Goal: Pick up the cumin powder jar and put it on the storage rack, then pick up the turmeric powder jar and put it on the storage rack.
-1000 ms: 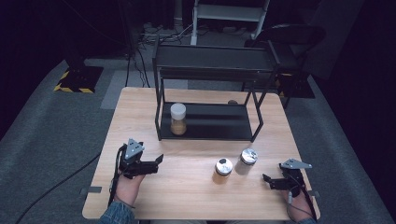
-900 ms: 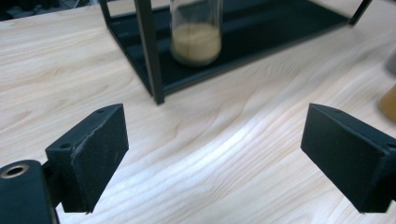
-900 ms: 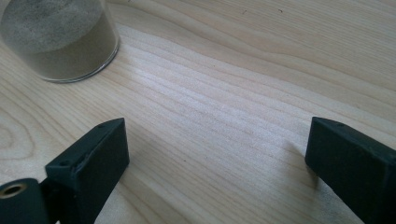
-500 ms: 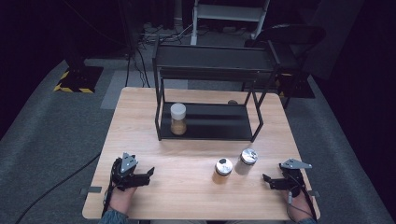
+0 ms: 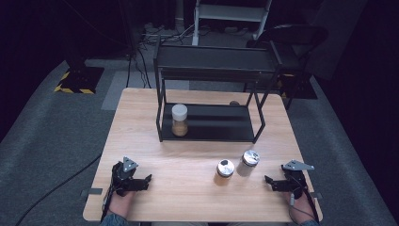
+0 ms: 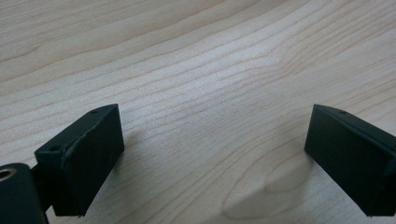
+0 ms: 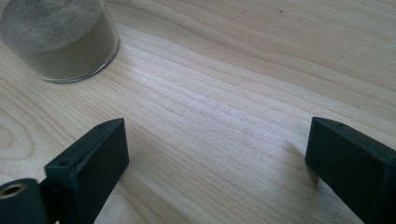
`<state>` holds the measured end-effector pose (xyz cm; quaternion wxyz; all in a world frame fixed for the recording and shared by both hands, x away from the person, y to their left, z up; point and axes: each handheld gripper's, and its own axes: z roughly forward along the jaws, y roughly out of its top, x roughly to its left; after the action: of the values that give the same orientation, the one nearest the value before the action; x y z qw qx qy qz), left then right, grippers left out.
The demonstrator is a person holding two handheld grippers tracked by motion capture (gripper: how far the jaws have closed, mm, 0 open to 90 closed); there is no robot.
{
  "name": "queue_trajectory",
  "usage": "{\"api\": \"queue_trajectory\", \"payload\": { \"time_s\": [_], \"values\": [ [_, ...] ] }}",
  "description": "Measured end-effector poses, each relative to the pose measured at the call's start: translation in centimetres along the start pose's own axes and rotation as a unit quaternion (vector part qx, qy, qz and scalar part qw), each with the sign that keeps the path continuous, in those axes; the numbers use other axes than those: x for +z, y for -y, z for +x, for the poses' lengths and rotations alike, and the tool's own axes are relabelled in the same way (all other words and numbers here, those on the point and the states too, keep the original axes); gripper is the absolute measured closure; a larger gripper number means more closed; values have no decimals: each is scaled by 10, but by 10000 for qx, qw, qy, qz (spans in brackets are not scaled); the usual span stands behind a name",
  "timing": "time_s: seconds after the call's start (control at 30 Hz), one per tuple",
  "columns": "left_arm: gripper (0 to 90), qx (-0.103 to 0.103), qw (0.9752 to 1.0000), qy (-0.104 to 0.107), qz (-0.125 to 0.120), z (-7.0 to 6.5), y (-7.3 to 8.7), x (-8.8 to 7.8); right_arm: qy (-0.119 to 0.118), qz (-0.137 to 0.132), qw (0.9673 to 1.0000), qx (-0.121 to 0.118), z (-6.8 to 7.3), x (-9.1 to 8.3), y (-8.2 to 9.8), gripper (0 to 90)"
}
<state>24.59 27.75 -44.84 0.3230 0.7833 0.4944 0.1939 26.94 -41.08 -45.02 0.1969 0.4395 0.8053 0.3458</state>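
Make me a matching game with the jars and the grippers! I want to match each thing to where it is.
Things:
1. white-lidded jar
2. two silver-lidded jars
3. left gripper
4. right gripper

Places:
A. near the table's front right corner, open
B. on the black rack's lower shelf
C. near the table's front left corner, open
D. side by side on the wooden table, in front of the rack

Pairs: 1-B, 2-D, 3-C, 4-A

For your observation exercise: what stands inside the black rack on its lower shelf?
One white-lidded jar of tan powder stands at the left end of the black rack; the remaining lower shelf is bare. The top shelf's surface cannot be seen.
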Motion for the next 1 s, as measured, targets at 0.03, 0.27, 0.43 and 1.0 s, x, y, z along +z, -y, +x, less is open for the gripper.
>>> {"api": "queue_trajectory", "payload": {
  "time_s": [0.03,0.27,0.43,1.0],
  "values": [
    [37,16,10000,12,5,0,0,0,-1,1,10000,-1,0,0,0,59],
    [11,46,10000,41,50,1,-2,1,0,1,10000,-1,0,0,0,59],
    [9,47,10000,41,58,1,-2,1,-6,10,10000,-5,-1,0,-1,54],
    [9,42,10000,42,51,1,-2,1,-55,-40,10000,48,1,-2,2,39]
  ]
}}
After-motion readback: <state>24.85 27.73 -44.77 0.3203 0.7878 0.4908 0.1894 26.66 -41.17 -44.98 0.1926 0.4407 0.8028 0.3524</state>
